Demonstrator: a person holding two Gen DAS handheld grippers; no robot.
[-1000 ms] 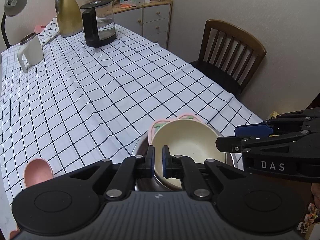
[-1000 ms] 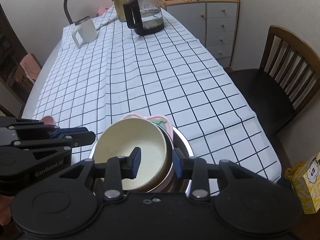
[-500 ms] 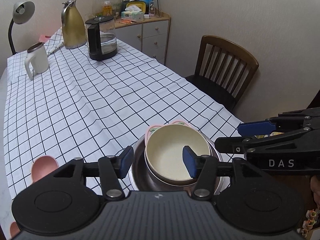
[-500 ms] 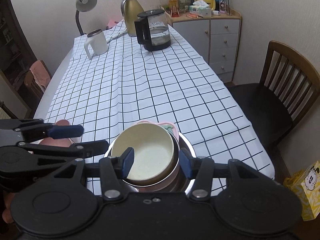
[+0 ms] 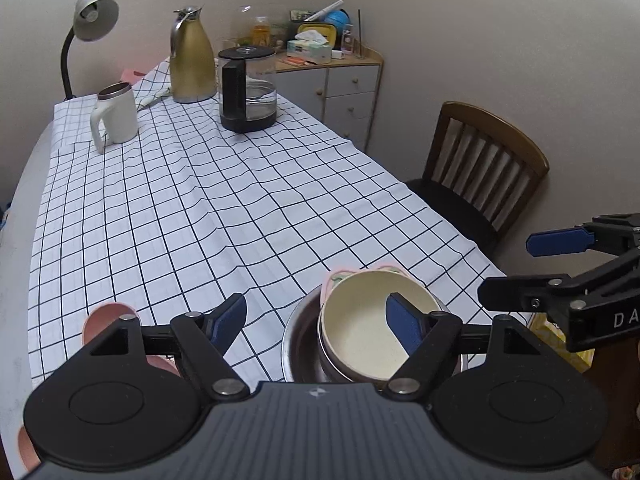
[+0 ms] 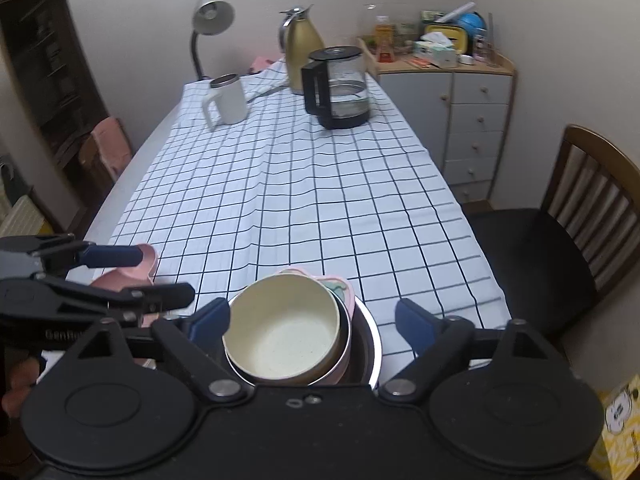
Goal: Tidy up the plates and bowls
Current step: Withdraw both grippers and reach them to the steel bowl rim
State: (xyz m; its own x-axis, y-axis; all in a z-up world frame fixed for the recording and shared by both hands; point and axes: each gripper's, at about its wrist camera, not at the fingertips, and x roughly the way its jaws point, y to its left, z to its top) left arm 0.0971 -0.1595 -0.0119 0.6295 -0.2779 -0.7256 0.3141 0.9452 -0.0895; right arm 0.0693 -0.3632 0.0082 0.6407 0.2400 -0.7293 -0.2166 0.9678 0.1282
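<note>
- The pink plate (image 6: 346,292) is showing only as a rim and a bit of green pattern behind the cream bowl (image 6: 282,328); its shape is hard to make out.
- The cream bowl is sitting nested in a grey bowl (image 6: 340,360), and both are resting inside a steel bowl (image 6: 370,344) at the near edge of the worktop (image 6: 300,200); the near side of the stack is being cut off by the tool body.
- A pink dish (image 5: 104,316) is lying to the left of the stack, mostly hidden behind the left tongs (image 5: 316,326) in that view.
- The left tongs are opening, pads wide apart and holding nothing; one pad is hanging over the cream bowl without pressing on it.
- The right tongs (image 6: 312,322) are opening too, gripping nothing, with the stack lying between the pads untouched.
- A checked cloth is covering the worktop, rippling across the middle.
- At the far end a white mug (image 5: 116,118), a gold flask (image 5: 192,58), a glass kettle (image 5: 248,90) and a desk lamp (image 5: 92,20) are standing.
- A wooden chair (image 5: 480,172) and a grey drawer cabinet (image 5: 344,92) are standing along the wall.
- The letters "DA" are reading on the right tool's side, cut off by the frame; "GenRo" is partly legible on the left tool.
- Labels on the cabinet clutter are too small to read.
</note>
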